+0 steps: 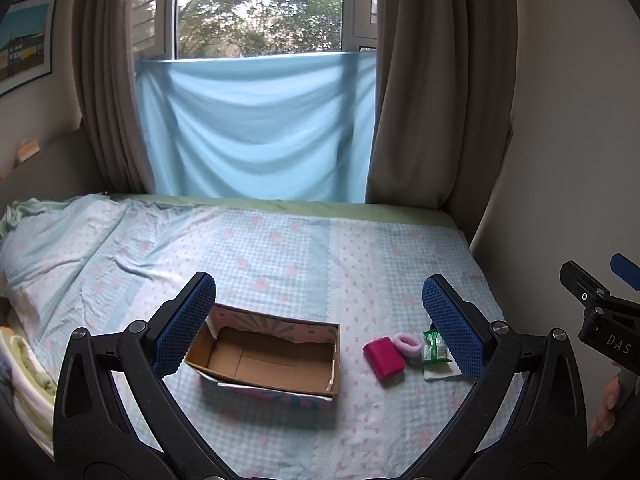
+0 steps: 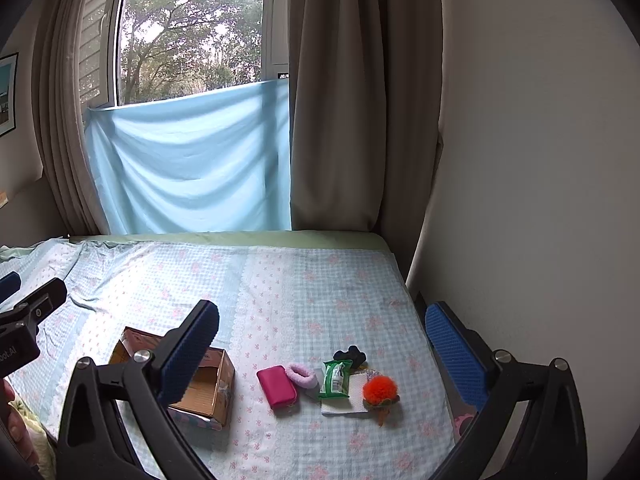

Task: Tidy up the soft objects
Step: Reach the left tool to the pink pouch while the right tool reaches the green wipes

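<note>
An open cardboard box (image 1: pixel 276 360) sits empty on the bed; it also shows in the right wrist view (image 2: pixel 216 384). Right of it lie a magenta pouch (image 2: pixel 276 390), a pink scrunchie (image 2: pixel 302 375), a green tissue pack (image 2: pixel 335 378) on a white cloth (image 2: pixel 352 402), an orange pom-pom (image 2: pixel 380 390) and a black hair tie (image 2: pixel 351 355). The pouch (image 1: pixel 384 358), scrunchie (image 1: pixel 408 344) and pack (image 1: pixel 435 350) show in the left wrist view. My left gripper (image 1: pixel 320 320) is open above the box. My right gripper (image 2: pixel 324 350) is open above the objects.
The bed has a blue checked sheet (image 1: pixel 280 248). A wall (image 2: pixel 520 200) borders its right side. Curtains (image 2: pixel 340 120) and a blue cloth (image 1: pixel 260 128) hang at the window behind. Rumpled bedding (image 1: pixel 24 364) lies at the left.
</note>
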Demonstrator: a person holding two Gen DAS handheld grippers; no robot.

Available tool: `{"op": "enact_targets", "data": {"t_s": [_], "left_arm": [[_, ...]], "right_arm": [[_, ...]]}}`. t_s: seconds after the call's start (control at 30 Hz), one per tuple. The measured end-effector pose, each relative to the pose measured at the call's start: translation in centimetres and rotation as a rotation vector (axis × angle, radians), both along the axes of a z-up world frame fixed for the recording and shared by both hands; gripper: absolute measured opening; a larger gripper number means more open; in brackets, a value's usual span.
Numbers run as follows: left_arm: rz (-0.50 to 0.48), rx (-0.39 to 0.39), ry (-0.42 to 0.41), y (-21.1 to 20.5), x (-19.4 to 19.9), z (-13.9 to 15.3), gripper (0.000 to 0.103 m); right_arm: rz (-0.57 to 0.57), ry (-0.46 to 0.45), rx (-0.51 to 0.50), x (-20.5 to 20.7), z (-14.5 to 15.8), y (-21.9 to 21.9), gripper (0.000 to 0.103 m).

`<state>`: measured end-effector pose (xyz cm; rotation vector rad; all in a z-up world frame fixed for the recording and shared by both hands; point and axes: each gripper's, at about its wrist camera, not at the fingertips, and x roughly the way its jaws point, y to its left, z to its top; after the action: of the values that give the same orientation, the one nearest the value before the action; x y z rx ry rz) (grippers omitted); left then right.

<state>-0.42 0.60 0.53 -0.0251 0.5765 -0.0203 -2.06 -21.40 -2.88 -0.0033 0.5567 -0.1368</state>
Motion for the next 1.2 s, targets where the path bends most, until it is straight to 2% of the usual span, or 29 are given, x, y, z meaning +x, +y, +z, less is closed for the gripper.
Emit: {"op": "enact_targets", "data": {"t_s": [0.37, 0.6, 0.8, 1.03, 1.2], "left_arm": [[-0.026, -0.015, 0.029, 1.0, 1.6, -0.2, 0.103], [-0.104, -0.065, 0.13, -0.9, 4.8, -3.5, 0.103], [-0.148, -0.114, 0.279, -5.4, 7.7, -9.7, 0.103], [-0.13, -0.13, 0.479, -10.4, 11.7, -20.2, 0.102], [-0.086, -0.142, 0.601, -12.8, 14.2, -27.7, 0.102]], "right_arm": [[-0.064, -0.009, 0.017, 0.0, 0.3, -0.5, 0.103], [-0.138, 0.022, 0.058, 0.7, -1.6, -3.4, 0.103], [-0.147, 0.123, 0.055, 3.7, -6.1, -7.3, 0.103], [-0.104, 0.28, 0.061, 9.4, -13.8, -11.3, 0.103], [-0.065, 0.42, 0.114, 13.9, -20.1, -12.9, 0.103]]}}
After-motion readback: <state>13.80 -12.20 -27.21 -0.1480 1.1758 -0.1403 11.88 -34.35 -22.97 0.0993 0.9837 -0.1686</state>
